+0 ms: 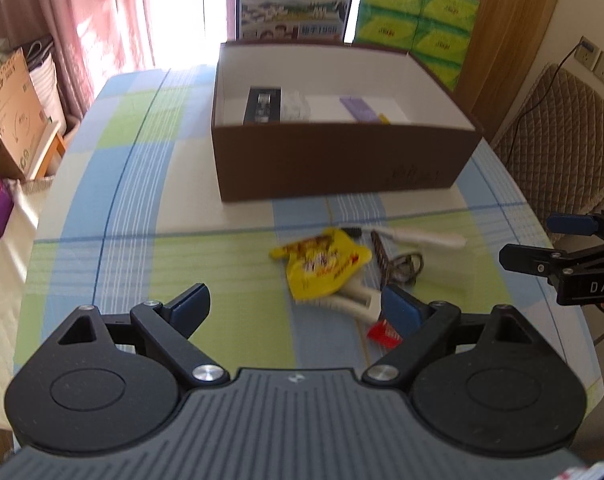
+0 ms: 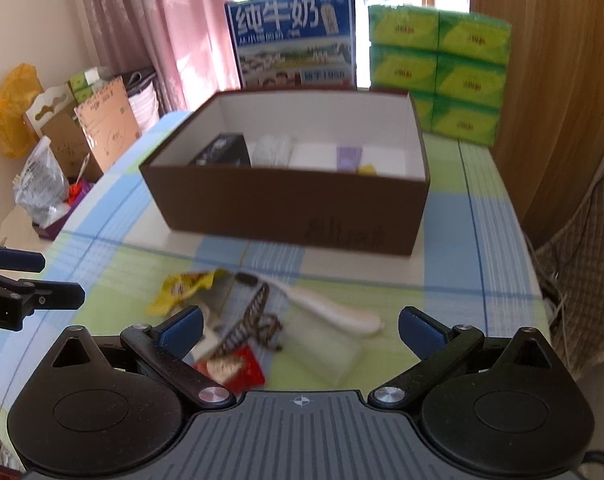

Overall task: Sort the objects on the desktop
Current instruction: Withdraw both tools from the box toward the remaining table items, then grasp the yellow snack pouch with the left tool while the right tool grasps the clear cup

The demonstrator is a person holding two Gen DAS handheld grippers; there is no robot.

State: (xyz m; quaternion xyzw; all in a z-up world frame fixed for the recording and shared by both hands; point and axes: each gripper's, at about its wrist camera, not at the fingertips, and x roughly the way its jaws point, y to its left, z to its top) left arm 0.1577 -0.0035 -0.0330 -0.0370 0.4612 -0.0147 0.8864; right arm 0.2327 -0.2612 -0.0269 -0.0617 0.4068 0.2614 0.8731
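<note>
A brown open box (image 1: pixel 342 160) (image 2: pixel 286 208) stands on the checked tablecloth and holds a black box (image 1: pixel 262 106), a white packet and a purple-striped white box. In front of it lies a small pile: a yellow snack packet (image 1: pixel 322 266) (image 2: pixel 184 286), a white toothbrush (image 1: pixel 418 236) (image 2: pixel 330 308), a brown braided cord (image 1: pixel 394 266) (image 2: pixel 258 320), a white clip (image 1: pixel 354 300) and a red packet (image 1: pixel 384 330) (image 2: pixel 232 368). My left gripper (image 1: pixel 298 306) is open just before the pile. Over the cord, my right gripper (image 2: pixel 302 326) hangs open too.
A blue milk carton box (image 2: pixel 294 40) and stacked green tissue packs (image 2: pixel 438 68) stand behind the brown box. Cardboard boxes and bags (image 2: pixel 82 128) crowd the floor at the left. A padded chair (image 1: pixel 562 140) and wall sockets are on the right.
</note>
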